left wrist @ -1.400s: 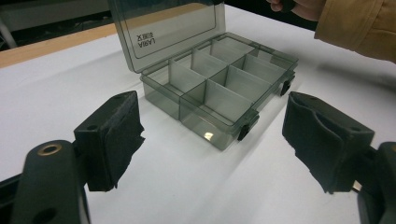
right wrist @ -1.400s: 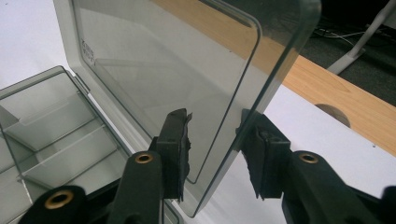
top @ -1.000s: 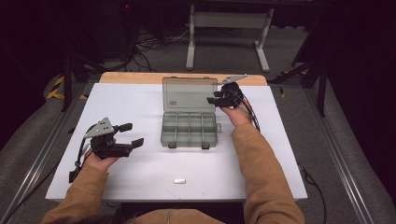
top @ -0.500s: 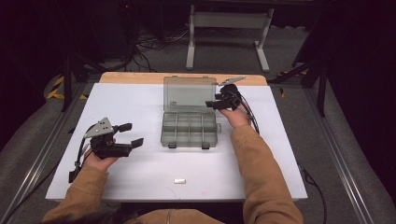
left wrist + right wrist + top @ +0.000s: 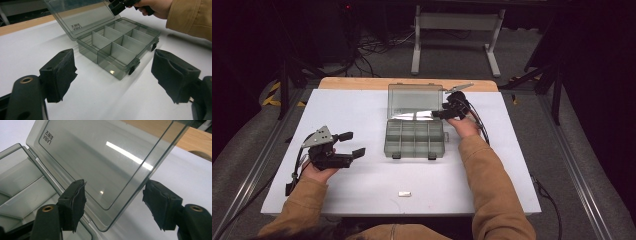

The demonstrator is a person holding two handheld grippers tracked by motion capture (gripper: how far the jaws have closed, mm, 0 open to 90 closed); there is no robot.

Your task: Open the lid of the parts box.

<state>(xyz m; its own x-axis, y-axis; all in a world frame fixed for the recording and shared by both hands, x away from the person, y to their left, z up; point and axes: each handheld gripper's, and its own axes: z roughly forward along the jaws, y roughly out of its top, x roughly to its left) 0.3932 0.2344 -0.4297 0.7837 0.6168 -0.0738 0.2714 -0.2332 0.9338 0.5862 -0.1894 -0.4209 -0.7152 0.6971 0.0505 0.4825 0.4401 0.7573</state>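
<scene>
With the right gripper (image 5: 443, 114) jaws just opened astride the lid (image 5: 100, 165) edge, not clamping, the lid may drop onto the mid-table box (image 5: 414, 140). Left gripper (image 5: 354, 144) idle, jaws apart.

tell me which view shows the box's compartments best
The left gripper view: the open compartment box sits whole between its jaws, dividers clear and cells bare. The high view shows it small from above. The right gripper view catches mostly the raised lid.
</scene>
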